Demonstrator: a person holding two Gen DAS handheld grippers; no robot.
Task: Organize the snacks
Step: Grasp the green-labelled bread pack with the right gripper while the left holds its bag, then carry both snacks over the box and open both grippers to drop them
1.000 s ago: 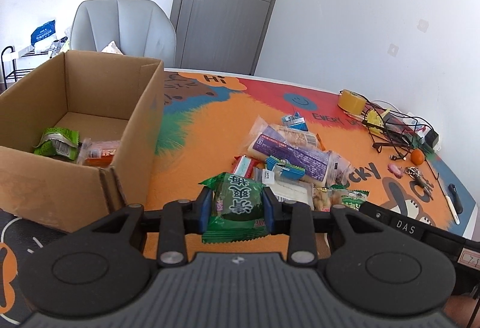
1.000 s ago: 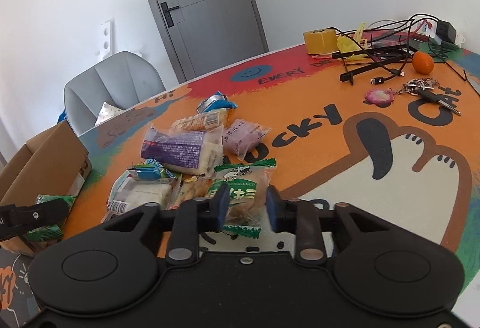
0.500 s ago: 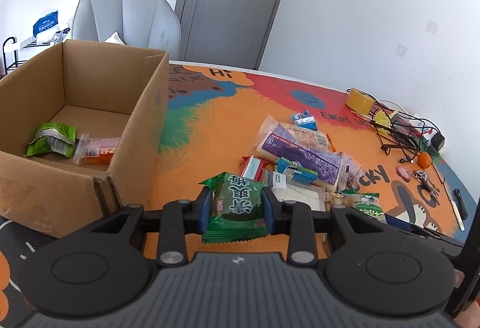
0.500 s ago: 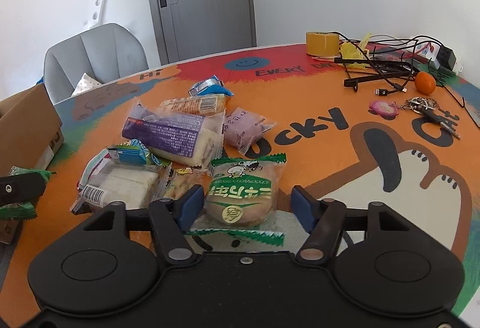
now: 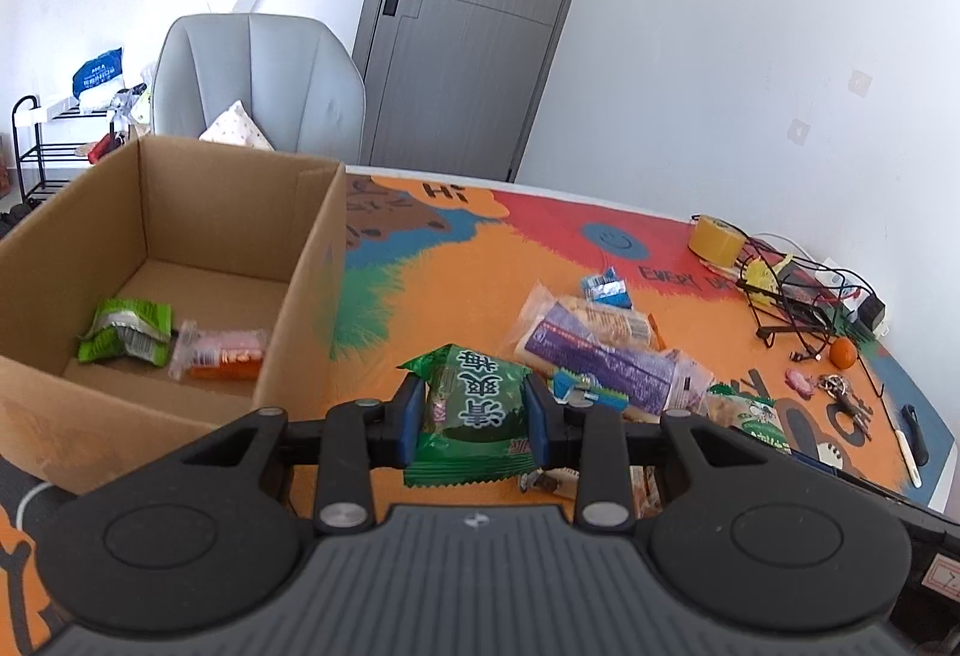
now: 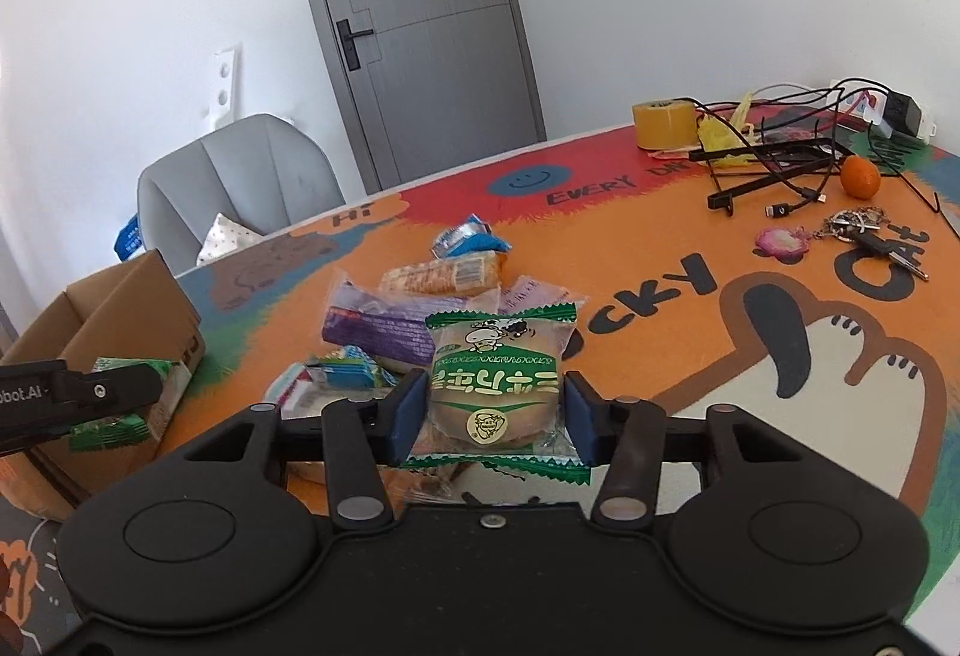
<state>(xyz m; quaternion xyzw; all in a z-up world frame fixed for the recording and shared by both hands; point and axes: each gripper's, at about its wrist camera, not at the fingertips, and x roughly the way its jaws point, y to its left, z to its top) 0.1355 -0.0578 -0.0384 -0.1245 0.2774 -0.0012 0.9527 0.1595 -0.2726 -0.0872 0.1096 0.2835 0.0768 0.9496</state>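
Dark green snack packet (image 5: pixel 474 410) is clamped between the blue pads of the left gripper (image 5: pixel 474 416), held above the desk (image 5: pixel 456 296) just beside the near right corner of the cardboard box (image 5: pixel 312 272). Bun in a clear green-edged wrapper (image 6: pixel 497 392) sits between the pads of the right gripper (image 6: pixel 492 419), whose jaws are closing on it and touch its sides. Inside the box lie a light green packet (image 5: pixel 126 338) and an orange-and-clear packet (image 5: pixel 219 356), side by side. The remaining snack pile (image 6: pixel 414 314) lies mid-desk. Tape roll (image 6: pixel 665 123), cables (image 6: pixel 780 158), an orange fruit (image 6: pixel 859 176) and keys (image 6: pixel 864 230) occupy the far right edge.
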